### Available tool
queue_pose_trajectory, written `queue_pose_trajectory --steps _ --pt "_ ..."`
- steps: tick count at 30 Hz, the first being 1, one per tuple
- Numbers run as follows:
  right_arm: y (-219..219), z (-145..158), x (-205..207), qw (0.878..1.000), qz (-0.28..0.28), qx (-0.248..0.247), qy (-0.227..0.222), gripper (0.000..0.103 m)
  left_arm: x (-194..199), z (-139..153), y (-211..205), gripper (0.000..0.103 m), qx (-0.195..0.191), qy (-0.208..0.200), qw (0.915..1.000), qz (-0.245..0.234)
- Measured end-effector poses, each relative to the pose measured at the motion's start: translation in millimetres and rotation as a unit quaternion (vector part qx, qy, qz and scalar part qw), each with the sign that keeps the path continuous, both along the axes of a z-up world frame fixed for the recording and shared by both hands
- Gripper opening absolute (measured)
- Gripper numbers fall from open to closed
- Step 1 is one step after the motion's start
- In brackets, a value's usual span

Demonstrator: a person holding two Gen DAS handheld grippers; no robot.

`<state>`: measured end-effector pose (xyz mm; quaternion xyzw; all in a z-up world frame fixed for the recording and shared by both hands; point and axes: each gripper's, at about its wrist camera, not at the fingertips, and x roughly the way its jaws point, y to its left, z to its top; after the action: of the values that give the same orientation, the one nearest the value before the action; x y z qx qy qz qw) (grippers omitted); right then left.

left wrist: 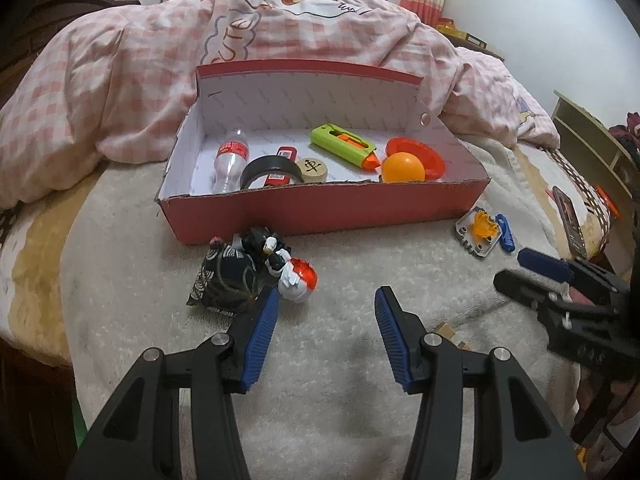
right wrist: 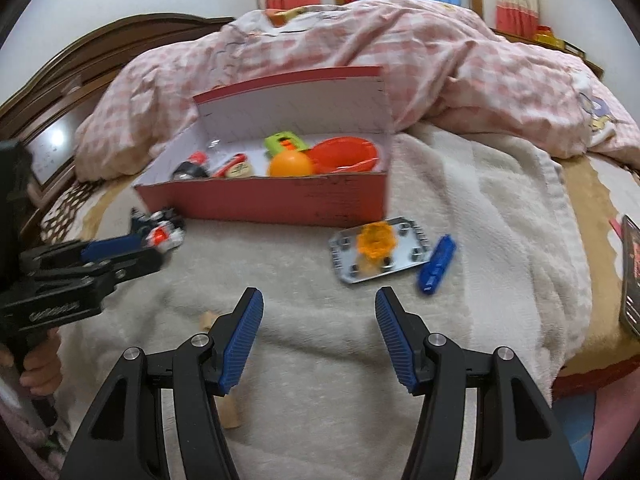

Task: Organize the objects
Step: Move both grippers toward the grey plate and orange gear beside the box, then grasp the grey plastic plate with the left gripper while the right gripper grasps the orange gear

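Note:
A red cardboard box (left wrist: 320, 212) (right wrist: 280, 202) lies open on the bed, holding a clear bottle (left wrist: 231, 164), a tape roll (left wrist: 270, 172), a green case (left wrist: 344, 145), an orange ball (left wrist: 402, 168) and a red bowl (left wrist: 420, 156). In front of it on the white blanket lie a dark patterned pouch (left wrist: 224, 280) and a black, white and red toy figure (left wrist: 286, 266). My left gripper (left wrist: 326, 296) stands open just right of that toy, nothing between its fingers. My right gripper (right wrist: 318, 296) is open over bare blanket, short of a grey plate with an orange part (right wrist: 378, 250) and a blue piece (right wrist: 437, 264).
A pink checked quilt (left wrist: 140, 80) is heaped behind the box. A phone (right wrist: 632, 276) lies at the bed's right edge. A wooden block (right wrist: 230, 412) sits under my right gripper's left finger. A wooden headboard (right wrist: 80, 64) stands at the left, a shelf (left wrist: 592, 136) at the right.

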<state>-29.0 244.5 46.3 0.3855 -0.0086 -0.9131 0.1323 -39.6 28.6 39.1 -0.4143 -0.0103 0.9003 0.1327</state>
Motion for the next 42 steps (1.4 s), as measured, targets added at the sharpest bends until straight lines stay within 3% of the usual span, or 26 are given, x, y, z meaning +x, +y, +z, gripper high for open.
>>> queue_pose_trajectory --steps 9,16,19,21,31,42 --pt "9.2 6.3 -30.4 1.000 0.001 0.003 0.014 0.060 0.8 -3.8 0.1 0.050 0.000 -0.004 1.0000 0.000" --pt "5.1 -1.1 -49.9 1.000 -0.001 0.011 -0.002 0.056 2.0 -5.3 -0.5 0.050 0.000 -0.004 1.0000 0.003" --pt "4.4 -7.0 -54.4 1.000 -0.003 0.015 -0.017 0.043 2.1 -5.6 -0.8 0.050 0.002 -0.005 1.0000 0.004" --pt "5.7 -9.2 -55.5 1.000 -0.006 0.015 -0.020 0.027 2.6 -5.7 0.7 0.050 0.001 -0.005 1.0000 0.002" --pt "15.7 2.7 -39.1 1.000 -0.012 0.012 -0.001 0.027 0.3 0.4 23.8 0.050 0.000 -0.002 0.9996 -0.028" --pt "48.4 6.4 -46.7 1.000 -0.017 0.011 -0.005 0.027 -12.5 3.1 99.7 0.050 -0.027 0.003 0.9929 -0.115"
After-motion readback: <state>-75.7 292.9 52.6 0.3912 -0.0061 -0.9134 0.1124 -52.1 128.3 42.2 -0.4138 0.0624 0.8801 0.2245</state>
